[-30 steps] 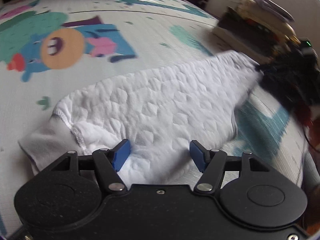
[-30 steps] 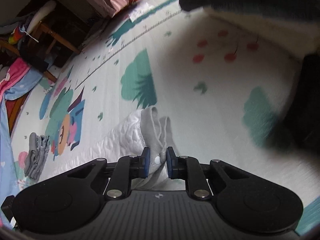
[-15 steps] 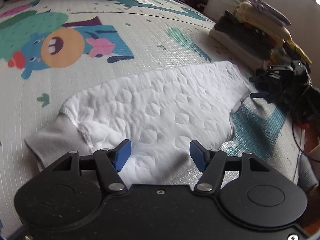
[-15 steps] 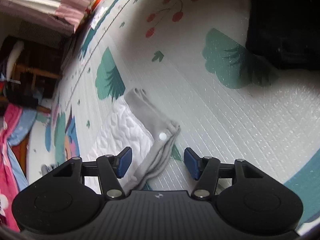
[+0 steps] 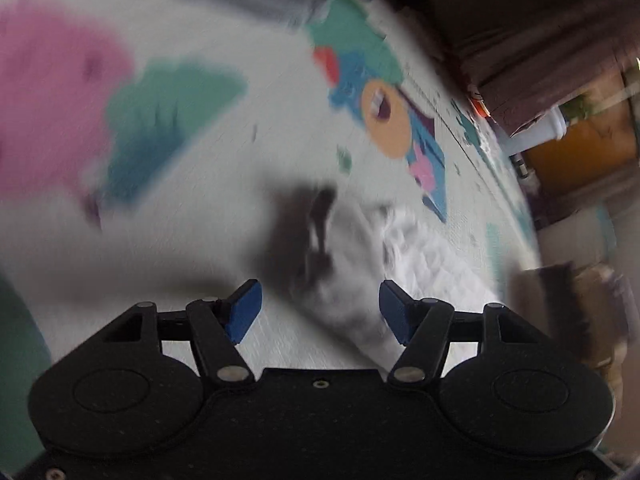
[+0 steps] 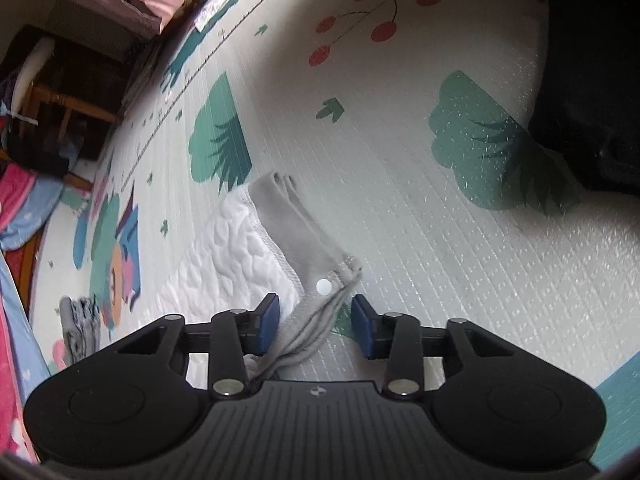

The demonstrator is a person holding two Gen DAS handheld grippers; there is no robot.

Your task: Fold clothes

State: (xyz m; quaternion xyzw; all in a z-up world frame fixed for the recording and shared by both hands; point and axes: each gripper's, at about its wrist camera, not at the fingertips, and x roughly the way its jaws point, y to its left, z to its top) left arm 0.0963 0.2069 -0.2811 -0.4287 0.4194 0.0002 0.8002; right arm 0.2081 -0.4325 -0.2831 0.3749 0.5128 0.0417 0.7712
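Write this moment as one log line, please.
task: fold clothes | right gripper: closing around grey snap-button band of white quilted garment | left gripper: open, empty

White quilted cloth garment (image 6: pixel 224 256) with smooth grey knit band (image 6: pixel 304 240) and glossy white snap (image 6: pixel 324 287). Embossed, ribbed foam-like play mat (image 6: pixel 440 240), slightly shiny. Matt black plastic right gripper (image 6: pixel 314 322), blue pads, possibly rubber.

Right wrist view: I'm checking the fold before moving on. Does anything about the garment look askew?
The white quilted garment lies flat on the play mat, but its grey band bunches into loose folds near the snap, between the right gripper's closing jaws. The pads are not pressing it yet.
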